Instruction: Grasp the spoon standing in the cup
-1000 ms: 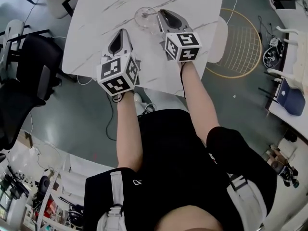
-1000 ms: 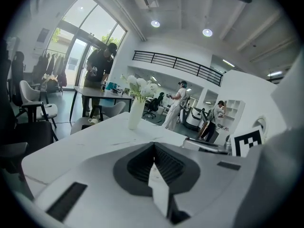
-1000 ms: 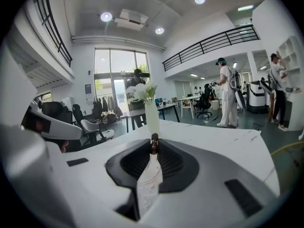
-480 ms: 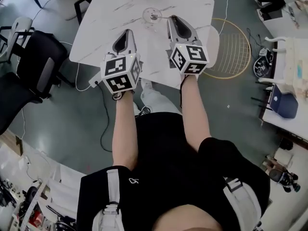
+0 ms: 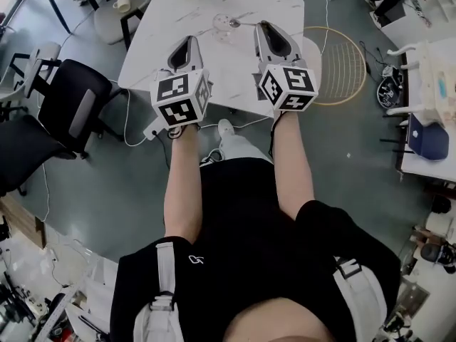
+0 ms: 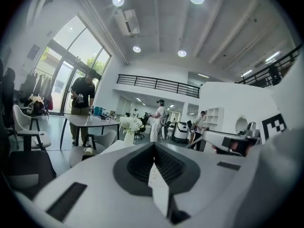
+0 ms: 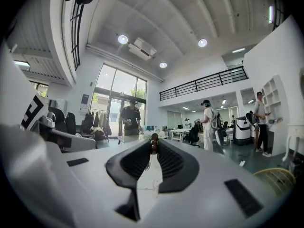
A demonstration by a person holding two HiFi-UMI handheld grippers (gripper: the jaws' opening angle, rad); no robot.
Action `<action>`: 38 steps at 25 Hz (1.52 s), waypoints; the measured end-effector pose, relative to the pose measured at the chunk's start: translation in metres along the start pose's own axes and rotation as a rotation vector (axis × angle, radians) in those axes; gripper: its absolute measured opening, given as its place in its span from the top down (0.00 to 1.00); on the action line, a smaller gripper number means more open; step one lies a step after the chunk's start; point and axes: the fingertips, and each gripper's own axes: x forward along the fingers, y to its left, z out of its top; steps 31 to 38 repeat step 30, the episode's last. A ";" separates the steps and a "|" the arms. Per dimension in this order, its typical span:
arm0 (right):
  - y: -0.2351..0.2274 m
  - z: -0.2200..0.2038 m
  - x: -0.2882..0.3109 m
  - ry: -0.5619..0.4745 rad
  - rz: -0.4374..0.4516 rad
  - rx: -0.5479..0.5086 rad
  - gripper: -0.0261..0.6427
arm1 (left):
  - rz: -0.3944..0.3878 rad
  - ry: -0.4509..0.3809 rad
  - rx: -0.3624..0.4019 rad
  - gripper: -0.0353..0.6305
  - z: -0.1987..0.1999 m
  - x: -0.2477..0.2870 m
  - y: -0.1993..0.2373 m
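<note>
The left tool (image 5: 188, 43) hangs over the table (image 5: 228, 73) with its jaws pressed together and nothing in them, so it steadies nothing. At two o'clock from its tip the clear cup (image 5: 221, 27) stands on the table. The spoon (image 5: 235, 23) has its bowl at the cup's three o'clock rim; I cannot tell whether it is inside or just clear. Its thin handle runs toward three o'clock into the right tool (image 5: 266, 27), which pinches the handle's end at the very tips. Such a slight hold is the main risk, since the spoon may pivot or slide out. A sideways pull could also catch the bowl on the rim and tip the unheld cup.
</note>
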 end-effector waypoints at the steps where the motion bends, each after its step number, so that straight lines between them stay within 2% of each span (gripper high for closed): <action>1: 0.000 0.004 -0.004 -0.001 -0.010 -0.006 0.89 | -0.006 -0.008 0.007 0.92 0.005 -0.002 -0.002; 11: 0.015 0.005 -0.030 0.008 -0.026 -0.019 0.89 | -0.043 -0.019 0.010 0.92 0.008 -0.024 -0.007; 25: 0.033 0.003 -0.023 0.022 0.002 -0.042 0.89 | -0.011 -0.025 -0.006 0.92 0.009 -0.035 0.017; 38: 0.030 0.003 -0.021 0.025 0.006 -0.044 0.89 | -0.012 -0.022 -0.006 0.92 0.008 -0.031 0.016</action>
